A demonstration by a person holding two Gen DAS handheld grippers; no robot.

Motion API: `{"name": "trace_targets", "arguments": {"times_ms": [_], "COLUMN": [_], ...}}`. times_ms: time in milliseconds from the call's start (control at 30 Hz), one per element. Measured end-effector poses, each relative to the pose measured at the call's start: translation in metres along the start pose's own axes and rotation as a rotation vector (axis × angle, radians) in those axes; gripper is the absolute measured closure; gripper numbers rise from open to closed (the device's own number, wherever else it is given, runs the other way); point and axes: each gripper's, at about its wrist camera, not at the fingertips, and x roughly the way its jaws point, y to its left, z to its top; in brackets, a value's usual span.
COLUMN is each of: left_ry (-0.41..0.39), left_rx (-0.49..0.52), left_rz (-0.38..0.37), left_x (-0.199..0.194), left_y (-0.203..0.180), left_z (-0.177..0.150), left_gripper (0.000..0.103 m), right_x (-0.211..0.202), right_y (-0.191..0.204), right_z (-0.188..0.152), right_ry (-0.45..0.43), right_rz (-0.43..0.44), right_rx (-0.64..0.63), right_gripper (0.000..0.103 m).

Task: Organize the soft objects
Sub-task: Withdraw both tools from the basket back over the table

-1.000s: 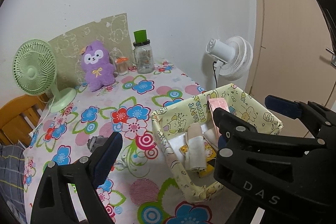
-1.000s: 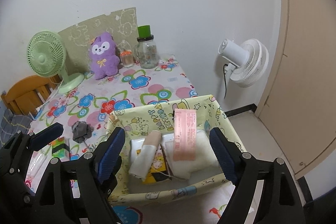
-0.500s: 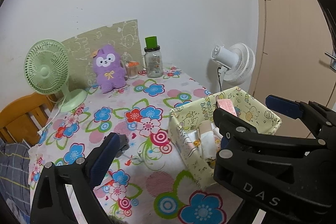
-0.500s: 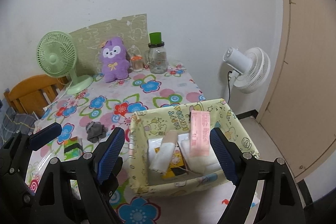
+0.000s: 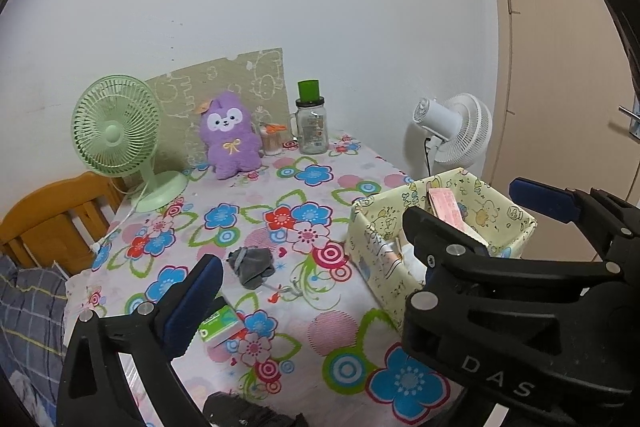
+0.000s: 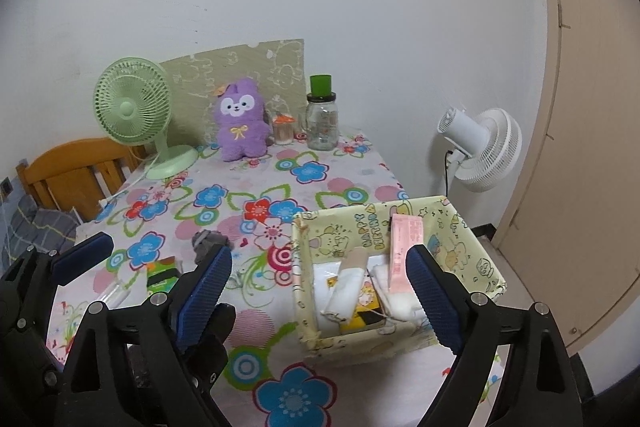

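Jaws of the left gripper (image 5: 364,239) and right gripper (image 6: 320,271) have just been opening, nothing between them. Crumpled grey cloth (image 5: 252,265) lies on the flowered tablecloth (image 5: 280,195), well apart from the yellow cartoon-print fabric box (image 6: 472,259) holding a rolled white towel (image 6: 348,283).

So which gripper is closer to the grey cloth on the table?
Left. The left gripper has the grey cloth just ahead between its open fingers; the right gripper sits further right, facing the yellow box.
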Motion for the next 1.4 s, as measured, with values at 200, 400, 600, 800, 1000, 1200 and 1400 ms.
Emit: {"name": "trace_targets", "arguments": {"times_ms": [200,400,600,800,1000,1200,1400], "left_ry": [-0.005,-0.013,-0.021,-0.017,0.000,0.029,0.047], "left_rx": [0.006,-0.008,-0.021,-0.037,-0.053,-0.074,-0.090], "left_rz": [0.031,0.049,0.059,0.060,0.079,0.079,0.100], "left_x": [-0.011,-0.020,-0.028,-0.032,-0.030,-0.026,-0.023], "left_y": [0.005,0.014,0.023,0.033,0.045,0.058,0.071], "left_z": [-0.006,-0.014,-0.024,-0.038,-0.053,-0.068,-0.083], "left_gripper": [0.000,0.000,0.000,0.000,0.000,0.000,0.000], "right_x": [-0.006,-0.011,-0.018,-0.020,-0.020,-0.016,-0.011], "right_y": [0.012,0.025,0.038,0.050,0.062,0.076,0.087], "right_z": [-0.004,-0.010,-0.019,-0.031,-0.045,-0.057,-0.068], "right_ry": [-0.006,-0.016,-0.032,-0.031,-0.039,-0.034,-0.044], "right_rz": [0.025,0.047,0.065,0.083,0.108,0.144,0.150], "right_rx": [-0.014,-0.030,-0.046,-0.051,-0.071,-0.080,-0.074], "right_gripper": [0.012,0.012,0.012,0.012,0.012,0.012,0.012]}}
